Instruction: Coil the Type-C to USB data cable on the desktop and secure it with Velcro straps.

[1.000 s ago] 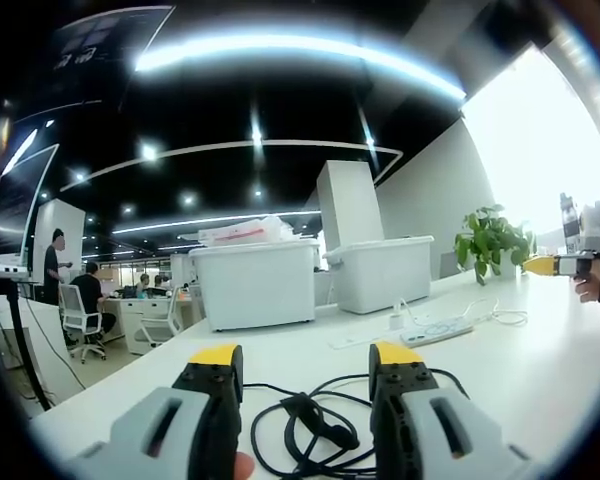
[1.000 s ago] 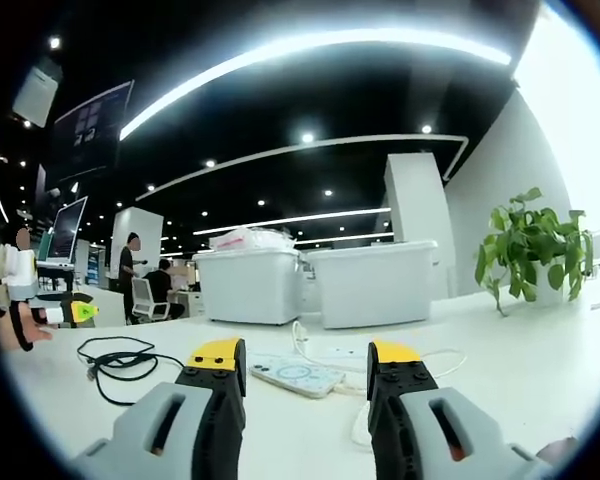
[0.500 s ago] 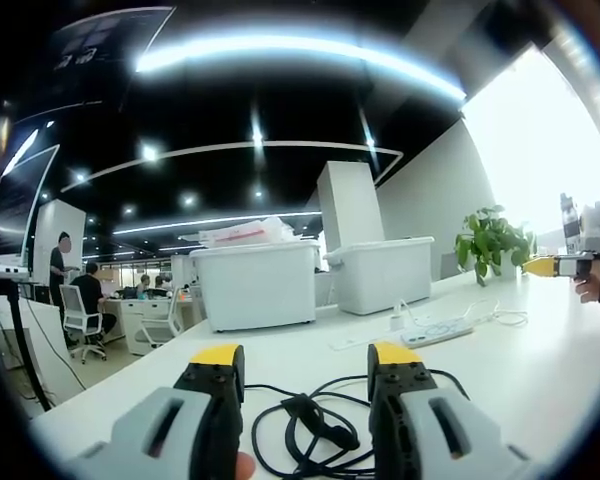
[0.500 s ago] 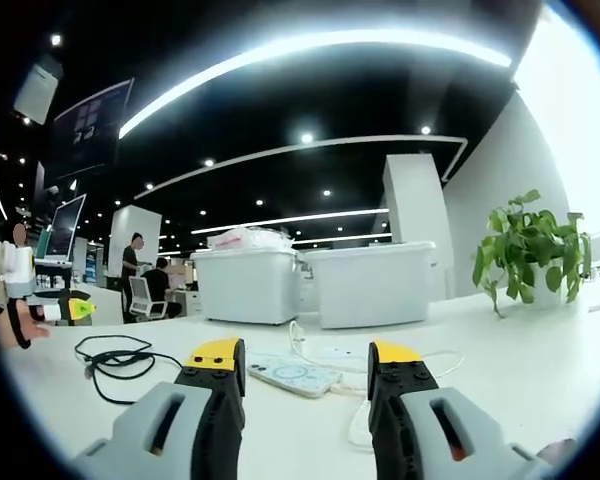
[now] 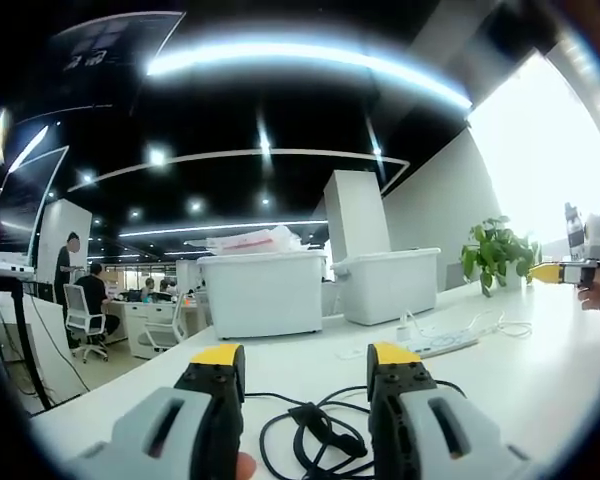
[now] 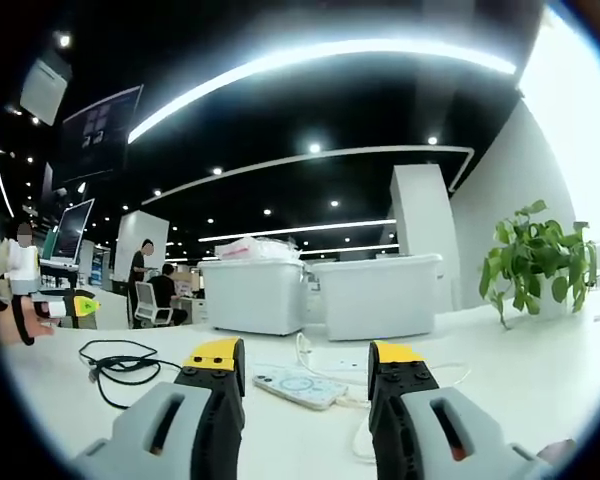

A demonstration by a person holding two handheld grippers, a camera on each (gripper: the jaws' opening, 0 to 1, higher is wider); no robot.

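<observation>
A loose black data cable (image 5: 315, 432) lies in tangled loops on the white desktop (image 5: 540, 350), just ahead of and between the jaws of my left gripper (image 5: 306, 362), which stands open and holds nothing. The right gripper view has the same cable (image 6: 115, 358) at the left on the desktop (image 6: 540, 350), well away from my right gripper (image 6: 306, 358), also open and empty. The other gripper (image 5: 565, 272) enters the left gripper view at the far right, and the other gripper (image 6: 65, 308) enters the right gripper view at the far left, each held in a hand.
A white power strip (image 6: 292, 386) with white cords lies ahead of the right gripper; the same power strip (image 5: 432, 344) lies mid-desk. Two white storage bins (image 5: 263, 292) (image 5: 390, 284) stand at the back, a potted plant (image 6: 532, 268) at the right. People sit at desks in the background.
Both views have tipped slightly, so the scene sits a little lower in the picture. The cable and both grippers keep their places and stay open.
</observation>
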